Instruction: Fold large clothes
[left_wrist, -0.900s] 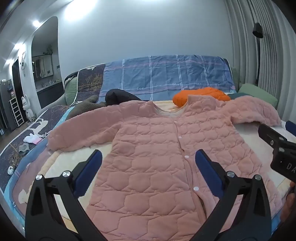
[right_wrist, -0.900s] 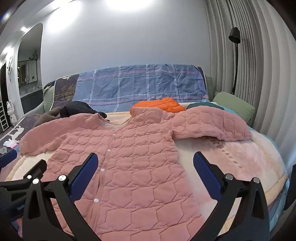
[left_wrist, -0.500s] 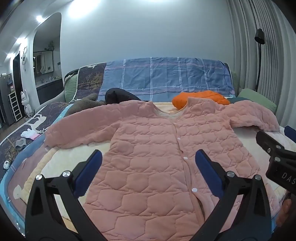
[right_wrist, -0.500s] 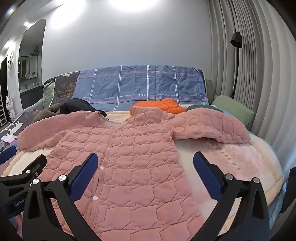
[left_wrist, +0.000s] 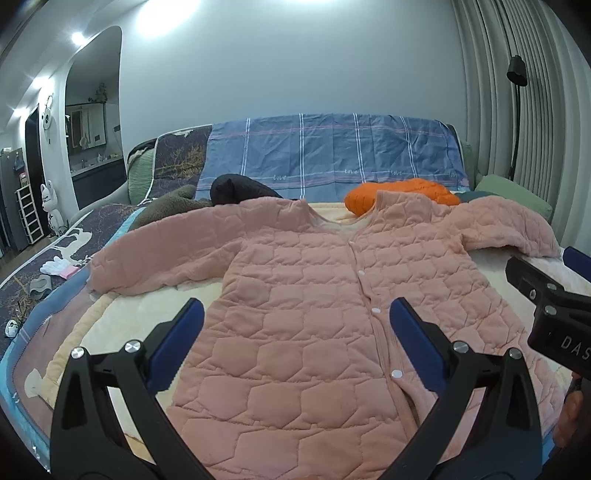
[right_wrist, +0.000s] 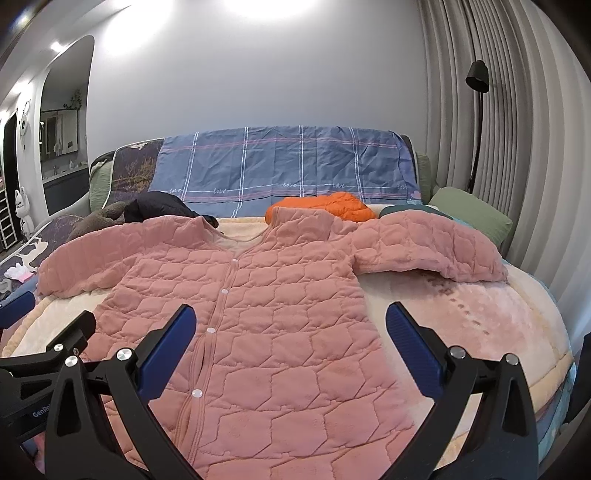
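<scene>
Coat spread flat, fold not yet begun.
My left gripper (left_wrist: 295, 336) and right gripper (right_wrist: 291, 334) gape empty above the coat (left_wrist: 332, 295) at frame centre; next, I'd grab a sleeve.

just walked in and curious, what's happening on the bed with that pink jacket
A person holds a two-finger gripper in each hand above a pink quilted jacket spread flat on the bed, buttoned, sleeves out. The left gripper and right gripper are both wide open, holding nothing. No fold has been made yet.
</scene>
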